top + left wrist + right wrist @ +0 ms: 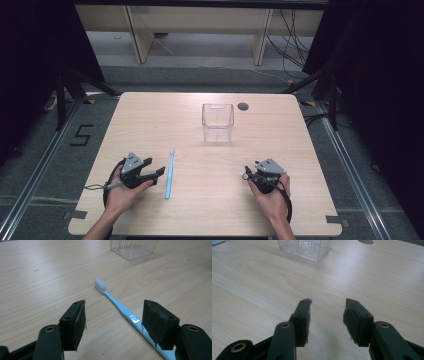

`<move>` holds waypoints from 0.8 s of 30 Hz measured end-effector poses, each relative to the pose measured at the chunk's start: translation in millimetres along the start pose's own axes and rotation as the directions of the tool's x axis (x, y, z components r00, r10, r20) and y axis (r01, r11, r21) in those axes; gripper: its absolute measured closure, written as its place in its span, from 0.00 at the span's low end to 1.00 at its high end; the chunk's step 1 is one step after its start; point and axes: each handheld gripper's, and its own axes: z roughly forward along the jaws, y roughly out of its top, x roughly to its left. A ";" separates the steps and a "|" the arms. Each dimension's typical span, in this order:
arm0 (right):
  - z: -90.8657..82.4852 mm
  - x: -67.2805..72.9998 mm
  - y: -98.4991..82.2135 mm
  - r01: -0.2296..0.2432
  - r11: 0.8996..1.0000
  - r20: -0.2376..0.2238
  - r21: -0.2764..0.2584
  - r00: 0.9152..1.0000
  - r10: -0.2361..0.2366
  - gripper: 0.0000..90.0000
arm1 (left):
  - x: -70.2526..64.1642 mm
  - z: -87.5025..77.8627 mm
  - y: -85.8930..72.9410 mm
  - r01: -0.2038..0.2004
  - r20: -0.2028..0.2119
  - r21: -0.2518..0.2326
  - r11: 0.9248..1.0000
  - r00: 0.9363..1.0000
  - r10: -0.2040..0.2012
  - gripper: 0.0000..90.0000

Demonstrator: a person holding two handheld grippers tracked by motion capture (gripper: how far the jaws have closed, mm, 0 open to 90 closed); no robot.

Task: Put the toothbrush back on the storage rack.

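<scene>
— Where's the toothbrush (170, 173)?

— Flat on the table (210, 210), just right of my left gripper (156, 170), bristle end pointing toward the clear box (218, 122). In the left gripper view its handle runs under my right-hand jaw.

— Are you holding it?

— No. My left jaws stand wide apart with nothing between them.

— And the other?

— My right gripper (248, 173) rests near the table's right side, jaws apart too, holding nothing.
</scene>
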 end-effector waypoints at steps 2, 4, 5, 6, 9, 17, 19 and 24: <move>-0.8 -2.0 -0.4 0.002 1.000 0.020 0.004 1.000 -0.002 0.63 | -2.0 -1.0 2.1 -0.002 -0.010 0.012 1.000 1.000 0.002 0.39; -1.8 -2.8 -0.9 -0.004 1.000 0.013 0.026 1.000 0.003 0.63 | -2.7 -1.5 4.5 0.007 -0.011 0.022 1.000 1.000 -0.007 0.40; -2.0 -3.7 -1.3 -0.008 1.000 0.024 0.017 1.000 0.008 0.63 | -3.6 -2.4 6.0 0.010 -0.021 0.030 1.000 1.000 -0.010 0.40; -2.7 -3.3 -1.0 -0.028 0.999 0.013 0.027 1.000 0.028 0.63 | -4.1 -2.6 7.1 0.017 -0.019 0.032 0.999 1.000 -0.016 0.40; -3.6 -7.2 0.4 -0.015 1.000 -0.002 0.027 1.000 0.015 0.64 | -5.5 -2.9 11.7 0.029 -0.020 0.060 0.998 0.999 -0.028 0.39; -6.3 -9.5 0.7 -0.022 0.999 0.027 0.040 0.999 0.021 0.64 | -8.0 4.9 27.1 0.023 0.008 0.190 0.982 1.000 -0.025 0.41; -6.9 -7.4 0.6 -0.052 0.997 0.024 0.048 0.998 0.051 0.64 | -9.7 7.5 33.8 0.042 -0.003 0.223 0.974 0.999 -0.043 0.41; -6.5 -8.3 1.8 -0.037 0.999 0.020 0.033 0.999 0.036 0.64 | -10.8 17.1 49.2 0.049 -0.007 0.348 0.936 0.999 -0.050 0.43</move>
